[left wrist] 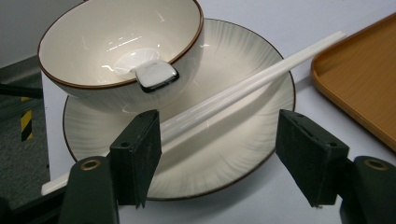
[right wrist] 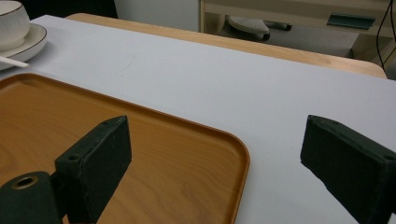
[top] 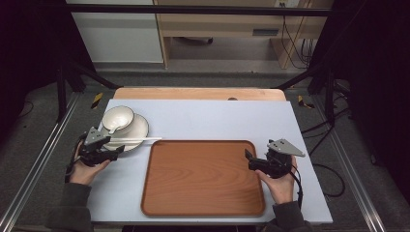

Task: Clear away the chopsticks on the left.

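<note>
A white bowl (top: 117,118) with a brown rim stands on a white plate (top: 138,130) at the table's left. A white spoon (left wrist: 154,73) rests inside the bowl. A pair of white chopsticks (left wrist: 243,91) lies across the plate toward the wooden tray (top: 203,176). My left gripper (left wrist: 224,158) is open at the plate's near rim. The chopsticks and the rim lie between its jaws, and the left jaw is close to the chopsticks. My right gripper (right wrist: 219,154) is open at the tray's right edge, with the tray's corner between its jaws.
The tray (right wrist: 70,116) is bare inside. A pale blue mat (top: 217,121) covers the wooden table. Black frame posts stand at both sides, with cables on the floor at the right. The bowl (right wrist: 11,23) and plate (right wrist: 32,39) sit far off in the right gripper view.
</note>
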{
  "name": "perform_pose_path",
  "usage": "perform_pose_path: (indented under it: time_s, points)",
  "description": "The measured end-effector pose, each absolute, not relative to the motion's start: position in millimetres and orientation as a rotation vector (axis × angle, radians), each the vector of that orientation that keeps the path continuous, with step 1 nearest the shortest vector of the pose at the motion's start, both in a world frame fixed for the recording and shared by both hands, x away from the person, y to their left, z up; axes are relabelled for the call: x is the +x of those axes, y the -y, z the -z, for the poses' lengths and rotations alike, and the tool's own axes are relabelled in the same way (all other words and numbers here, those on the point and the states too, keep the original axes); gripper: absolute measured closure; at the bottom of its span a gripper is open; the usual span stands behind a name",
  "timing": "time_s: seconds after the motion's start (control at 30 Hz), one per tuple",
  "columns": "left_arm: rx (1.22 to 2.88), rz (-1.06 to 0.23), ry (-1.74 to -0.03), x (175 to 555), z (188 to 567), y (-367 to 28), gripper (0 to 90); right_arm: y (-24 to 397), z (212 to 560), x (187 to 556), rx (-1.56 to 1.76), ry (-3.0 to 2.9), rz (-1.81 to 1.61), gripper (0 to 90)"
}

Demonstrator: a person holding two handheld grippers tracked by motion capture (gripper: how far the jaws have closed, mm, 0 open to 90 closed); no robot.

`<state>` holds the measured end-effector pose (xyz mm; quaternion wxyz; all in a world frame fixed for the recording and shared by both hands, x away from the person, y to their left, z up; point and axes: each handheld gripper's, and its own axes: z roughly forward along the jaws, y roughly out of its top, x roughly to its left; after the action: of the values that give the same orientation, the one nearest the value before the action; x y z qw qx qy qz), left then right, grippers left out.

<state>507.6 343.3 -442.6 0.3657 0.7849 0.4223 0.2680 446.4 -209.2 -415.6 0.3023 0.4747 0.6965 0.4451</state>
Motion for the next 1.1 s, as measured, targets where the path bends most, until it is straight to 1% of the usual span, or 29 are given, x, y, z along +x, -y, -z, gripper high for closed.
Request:
perform_pose_path:
  time_s: [0.03,0.2,0.4,0.7,0.83,1.1]
  points:
    - [2.004,-0.673,-1.088,511,445,-345,32.2,209,416,446,1.259,-1.848,-1.178,8.8]
    - [2.018,-0.68,-1.09,518,453,-347,33.5,209,416,447,1.261,-1.848,-1.18,8.9]
    - [2.008,-0.697,-1.074,521,456,-348,34.6,209,417,447,1.257,-1.858,-1.169,8.9]
    - [2.044,-0.697,-1.067,523,457,-347,37.9,208,417,447,1.255,-1.86,-1.172,8.9]
    - [2.073,-0.695,-1.052,520,455,-346,42.2,208,417,447,1.255,-1.858,-1.171,9.0]
    - [2.1,-0.66,-1.061,518,454,-342,54.2,208,417,447,1.252,-1.858,-1.172,9.2]
